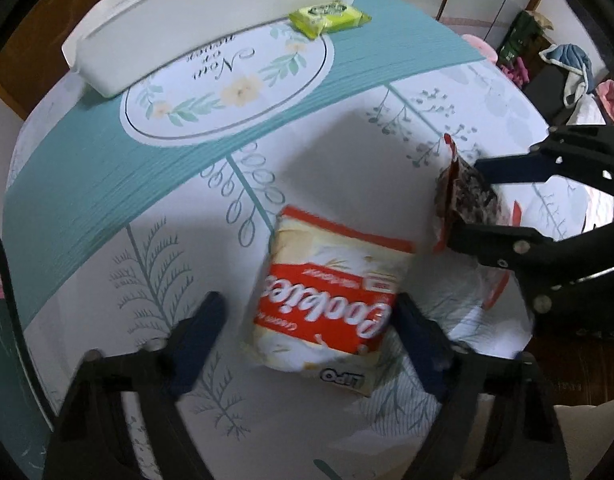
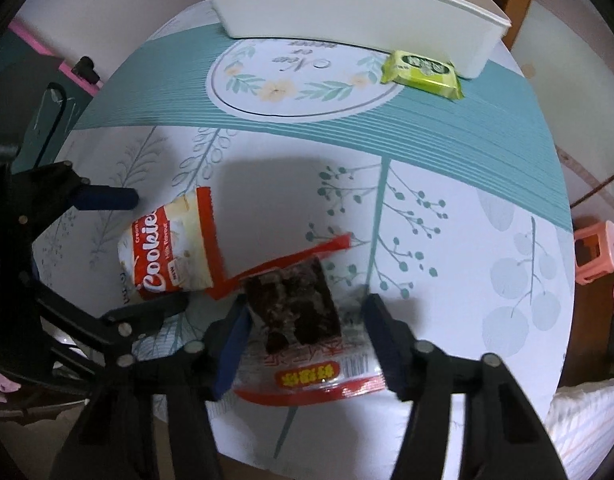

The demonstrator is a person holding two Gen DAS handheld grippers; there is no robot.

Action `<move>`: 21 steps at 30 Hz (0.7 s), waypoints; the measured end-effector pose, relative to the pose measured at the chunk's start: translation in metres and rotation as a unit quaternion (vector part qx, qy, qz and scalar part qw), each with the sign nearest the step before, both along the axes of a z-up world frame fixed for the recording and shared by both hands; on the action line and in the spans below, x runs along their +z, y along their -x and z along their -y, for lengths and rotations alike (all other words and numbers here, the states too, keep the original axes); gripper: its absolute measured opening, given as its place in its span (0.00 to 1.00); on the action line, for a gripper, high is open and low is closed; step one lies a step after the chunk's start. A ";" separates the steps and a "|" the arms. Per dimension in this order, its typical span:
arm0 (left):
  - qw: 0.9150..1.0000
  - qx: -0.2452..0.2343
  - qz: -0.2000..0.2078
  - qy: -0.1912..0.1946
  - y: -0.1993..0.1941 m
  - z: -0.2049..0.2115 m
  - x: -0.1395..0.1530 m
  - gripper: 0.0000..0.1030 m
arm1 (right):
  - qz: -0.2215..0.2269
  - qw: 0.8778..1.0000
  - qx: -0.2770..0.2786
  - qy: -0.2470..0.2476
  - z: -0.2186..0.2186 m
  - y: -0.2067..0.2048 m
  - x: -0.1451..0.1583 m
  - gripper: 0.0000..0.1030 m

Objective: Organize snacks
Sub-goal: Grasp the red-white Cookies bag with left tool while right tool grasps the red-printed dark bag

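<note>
Where fingers gape: cookie bag (image 1: 327,296) between.

Glossy plastic cookie packet (image 1: 327,300), smooth white plastic bin (image 2: 359,4), matt printed tablecloth (image 2: 447,168)

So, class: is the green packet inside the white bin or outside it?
Outside. The green packet lies flat on the tablecloth, against the white bin's outer wall.

Left gripper (image 1: 307,320) — black frame, silver screws, navy-blue fingers (image 1: 201,320)
</note>
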State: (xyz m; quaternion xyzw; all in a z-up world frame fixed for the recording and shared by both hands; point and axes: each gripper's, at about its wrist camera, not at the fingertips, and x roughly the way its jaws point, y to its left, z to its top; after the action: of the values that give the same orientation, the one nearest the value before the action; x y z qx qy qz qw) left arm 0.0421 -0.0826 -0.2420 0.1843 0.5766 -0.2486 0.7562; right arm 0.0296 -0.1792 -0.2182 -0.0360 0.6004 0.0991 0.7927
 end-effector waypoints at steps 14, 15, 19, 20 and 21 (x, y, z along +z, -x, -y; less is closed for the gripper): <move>0.999 0.023 -0.006 0.022 -0.004 -0.014 0.007 0.45 | -0.002 1.000 -0.003 -0.018 -0.007 -0.008 0.012 0.39; 0.999 0.029 -0.005 0.024 -0.005 -0.016 0.008 0.45 | 0.000 1.000 -0.004 -0.020 -0.007 -0.009 0.013 0.39; 0.999 0.041 -0.002 0.032 -0.010 -0.028 0.021 0.44 | 0.009 1.000 -0.007 -0.027 -0.009 -0.011 0.023 0.39; 0.998 0.044 0.000 0.035 -0.012 -0.029 0.025 0.43 | 0.012 0.999 -0.007 -0.029 -0.010 -0.011 0.026 0.39; 0.998 0.045 0.001 0.038 -0.013 -0.029 0.028 0.43 | 0.015 0.999 -0.007 -0.030 -0.010 -0.012 0.028 0.39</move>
State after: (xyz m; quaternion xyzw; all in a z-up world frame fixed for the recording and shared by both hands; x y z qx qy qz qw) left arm 0.0554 -0.0536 -0.2141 0.1300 0.5740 -0.2359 0.7733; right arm 0.0417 -0.1692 -0.1898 -0.0092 0.5859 0.1106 0.8028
